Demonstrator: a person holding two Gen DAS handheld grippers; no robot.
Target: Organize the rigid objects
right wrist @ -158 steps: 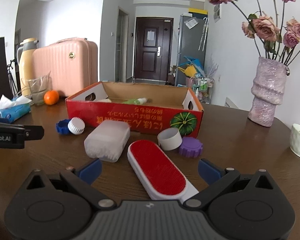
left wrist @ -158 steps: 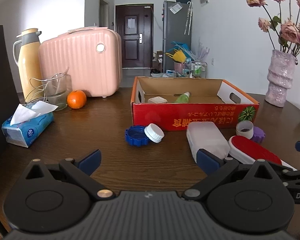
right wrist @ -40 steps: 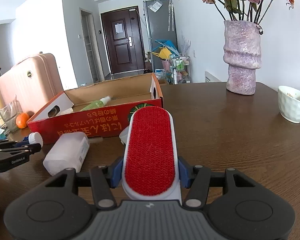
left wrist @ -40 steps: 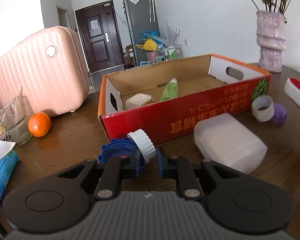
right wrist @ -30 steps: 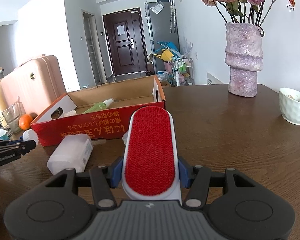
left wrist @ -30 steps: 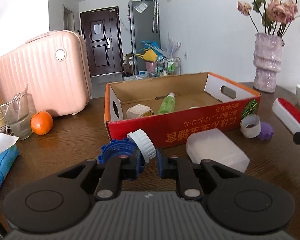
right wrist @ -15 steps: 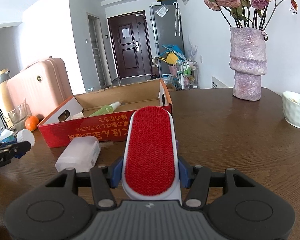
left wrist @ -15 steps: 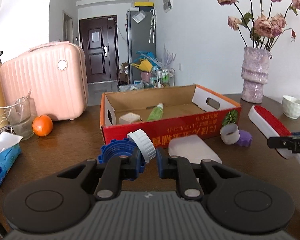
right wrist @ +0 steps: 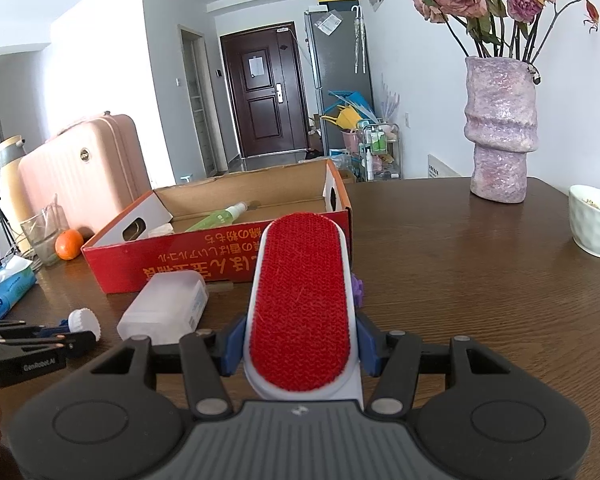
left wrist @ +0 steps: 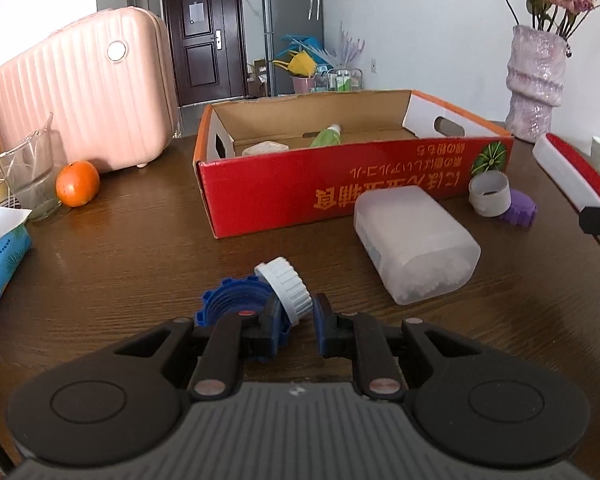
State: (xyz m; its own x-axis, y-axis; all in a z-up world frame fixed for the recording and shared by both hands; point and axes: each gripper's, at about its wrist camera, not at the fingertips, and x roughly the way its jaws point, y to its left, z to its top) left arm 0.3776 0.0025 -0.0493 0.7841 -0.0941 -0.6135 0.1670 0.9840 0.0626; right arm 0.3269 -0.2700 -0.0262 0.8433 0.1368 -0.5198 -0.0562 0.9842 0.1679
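Observation:
My left gripper (left wrist: 296, 316) is shut on a white ribbed cap (left wrist: 285, 289), with a blue cap (left wrist: 236, 300) pressed against its left side, low over the table. My right gripper (right wrist: 300, 336) is shut on a red lint brush (right wrist: 300, 304) with a white body, held level above the table. The red cardboard box (left wrist: 340, 196) stands ahead and holds a green bottle (left wrist: 326, 136) and a pale block (left wrist: 265, 148). A frosted plastic case (left wrist: 414, 242), a white ring (left wrist: 489, 193) and a purple cap (left wrist: 520, 206) lie in front of the box.
A pink suitcase (left wrist: 88, 108), an orange (left wrist: 77, 183), a glass jug (left wrist: 30, 176) and a tissue pack (left wrist: 0, 256) stand on the left. A purple vase (right wrist: 500, 136) and a white bowl (right wrist: 596, 224) stand on the right.
My left gripper with the caps has dropped lower and tilted toward the table, closer to the box. The right gripper still holds the brush and has moved slightly.

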